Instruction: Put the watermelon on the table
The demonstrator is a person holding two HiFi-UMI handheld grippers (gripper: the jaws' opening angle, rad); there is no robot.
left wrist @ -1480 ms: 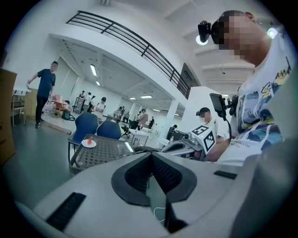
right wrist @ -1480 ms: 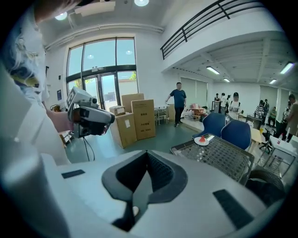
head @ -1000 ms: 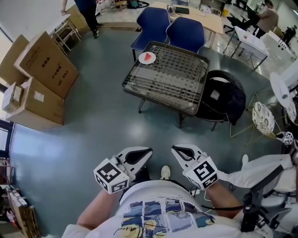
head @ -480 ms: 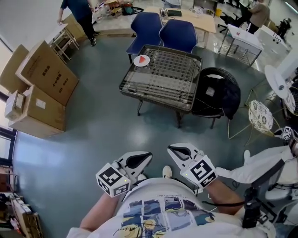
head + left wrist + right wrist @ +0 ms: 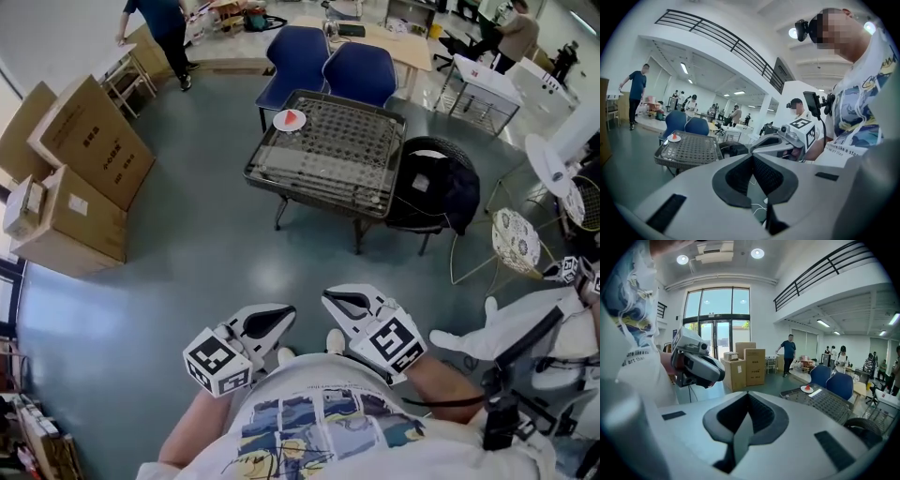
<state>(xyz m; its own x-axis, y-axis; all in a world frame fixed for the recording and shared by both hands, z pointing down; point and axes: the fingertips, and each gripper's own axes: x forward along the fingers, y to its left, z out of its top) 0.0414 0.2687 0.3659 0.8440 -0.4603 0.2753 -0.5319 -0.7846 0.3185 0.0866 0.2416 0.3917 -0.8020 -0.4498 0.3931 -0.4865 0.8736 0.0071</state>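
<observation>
Your left tongs (image 5: 279, 315) and right tongs (image 5: 336, 302) are both closed with nothing between the pads. You hold them side by side, close to your chest and pointing slightly down toward the desk (image 5: 328, 155), which is a sensible carry while there is nothing within reach to grip. The watermelon (image 5: 293, 116) is a red slice on a white plate (image 5: 280, 121) at the desk's far left corner, just in front of the two blue chairs (image 5: 333, 61). It is well apart from you, across a stretch of open floor (image 5: 206, 253). The slice already rests on the desk by way of its plate, so the job is probably to lift it off and set it on the mesh top. You would have to walk up close and open one pair of tongs first. Take the wedge by its sides, as it looks soft and likely to bruise.
</observation>
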